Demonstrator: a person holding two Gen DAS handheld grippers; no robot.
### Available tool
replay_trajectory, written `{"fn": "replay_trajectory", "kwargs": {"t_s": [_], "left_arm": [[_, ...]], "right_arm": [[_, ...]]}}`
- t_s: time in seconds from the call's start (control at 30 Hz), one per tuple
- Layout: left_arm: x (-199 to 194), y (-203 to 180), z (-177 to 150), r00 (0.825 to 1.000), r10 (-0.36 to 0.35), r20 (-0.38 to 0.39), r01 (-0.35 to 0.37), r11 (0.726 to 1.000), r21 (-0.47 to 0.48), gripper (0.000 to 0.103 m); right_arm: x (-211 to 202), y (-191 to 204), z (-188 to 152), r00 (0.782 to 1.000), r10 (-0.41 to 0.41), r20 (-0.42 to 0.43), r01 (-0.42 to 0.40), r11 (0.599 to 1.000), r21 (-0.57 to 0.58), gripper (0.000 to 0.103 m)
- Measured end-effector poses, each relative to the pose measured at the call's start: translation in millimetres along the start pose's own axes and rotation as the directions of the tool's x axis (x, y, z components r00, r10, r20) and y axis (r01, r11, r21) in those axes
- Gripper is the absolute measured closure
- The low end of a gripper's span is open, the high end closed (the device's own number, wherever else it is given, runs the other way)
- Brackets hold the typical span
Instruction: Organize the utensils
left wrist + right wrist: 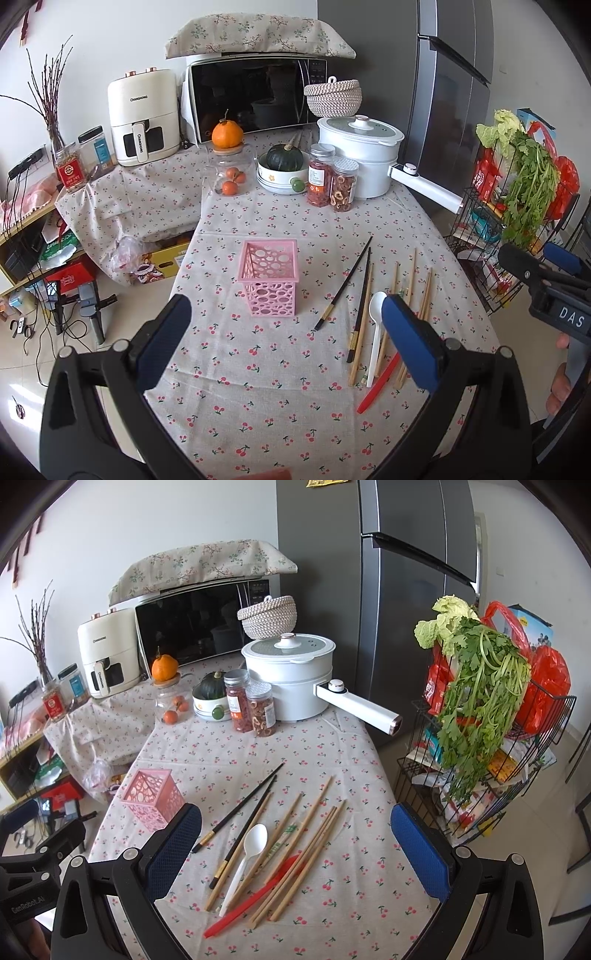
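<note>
Starting at the left, the left gripper hangs above the near edge of the table with its blue pads spread wide and nothing between them. Just ahead of it stands the pink basket, upright, empty as far as can be seen, its perforated plastic walls likely light enough to skid or tip if a utensil is pushed against the rim, so things should be dropped in from above.

Right of the basket lie 2 black chopsticks, fanned apart at their far tips, slim, stiff and probably slick; a pinch near the middle would keep either one from swinging. Next comes the white spoon, bowl away from the camera, light and rigid, best taken on the handle just below the bowl. Partly under the pile lies a red utensil, its head hidden beneath the wooden chopsticks, which sit in a loose overlapping bundle; their bare wood should grip well, yet they may roll, and lifting 1 could drag its neighbours.

Over this pile the right gripper hovers, pads wide apart, holding nothing.
</note>
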State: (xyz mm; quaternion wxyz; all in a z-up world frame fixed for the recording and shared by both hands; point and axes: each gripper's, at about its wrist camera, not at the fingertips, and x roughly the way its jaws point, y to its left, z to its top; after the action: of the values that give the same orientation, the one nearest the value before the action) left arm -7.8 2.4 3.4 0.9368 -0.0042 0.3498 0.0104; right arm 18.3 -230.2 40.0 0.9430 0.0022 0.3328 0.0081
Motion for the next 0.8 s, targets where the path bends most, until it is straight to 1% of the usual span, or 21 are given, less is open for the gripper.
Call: {"fn": "replay_trajectory", "kwargs": {"t_s": [0.8], "left_arm": [[0.9,-2.0,-2.9,1.0,0.006,0.0,-0.006,1.0,0.012,0.001]], "right_arm": [[1.4,0.1,-0.7,1.0,-0.002,-0.005,0.002,1.0,-0.003,0.0]]}}
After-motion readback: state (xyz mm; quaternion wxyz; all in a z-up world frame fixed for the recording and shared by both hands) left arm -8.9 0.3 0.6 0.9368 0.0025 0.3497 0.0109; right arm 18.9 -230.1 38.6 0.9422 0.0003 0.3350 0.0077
